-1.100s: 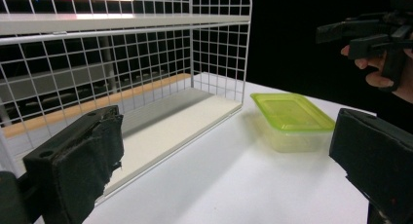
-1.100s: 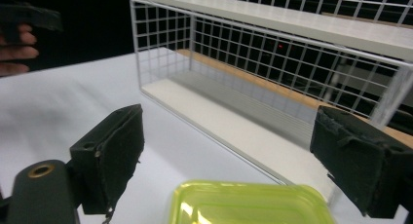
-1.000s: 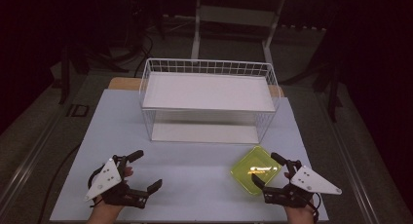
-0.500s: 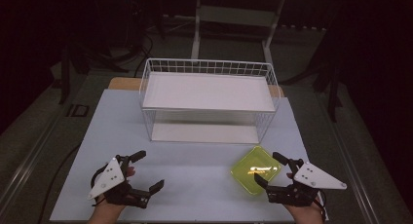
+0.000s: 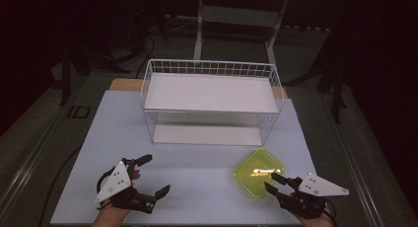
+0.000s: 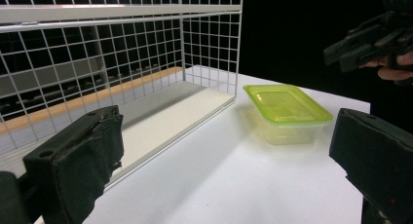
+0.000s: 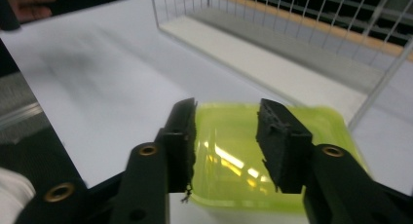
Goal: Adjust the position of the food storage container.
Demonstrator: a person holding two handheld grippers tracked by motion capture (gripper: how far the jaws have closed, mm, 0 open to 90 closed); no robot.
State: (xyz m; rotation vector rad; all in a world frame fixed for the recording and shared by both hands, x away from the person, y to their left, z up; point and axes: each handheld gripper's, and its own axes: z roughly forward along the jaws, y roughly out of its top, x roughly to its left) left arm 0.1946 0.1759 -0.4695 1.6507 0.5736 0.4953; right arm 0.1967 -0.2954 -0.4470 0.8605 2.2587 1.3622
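Yellow-green lidded container [image 5: 259, 171] sits lower right, just in front of the wire rack [image 5: 212, 102]. Right gripper [image 5: 275, 183] jaws have just been narrowing above its lid, not gripping yet. Left gripper [image 5: 150, 175] idles wide, empty.

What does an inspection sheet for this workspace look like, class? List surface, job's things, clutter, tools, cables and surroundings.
Surface: white table top, bare around the items.
Job's things: lidded yellow-green container at the front right, lid on; white wire rack behind it.
Clutter: nothing seen.
Tools: left tool open, holding nothing; right tool with jaws just closing part-way, poised over the container's near edge, grip not confirmed.
Cables: black cable looping at the left tool.
Surroundings: dark room, grey floor, frame legs behind the table.
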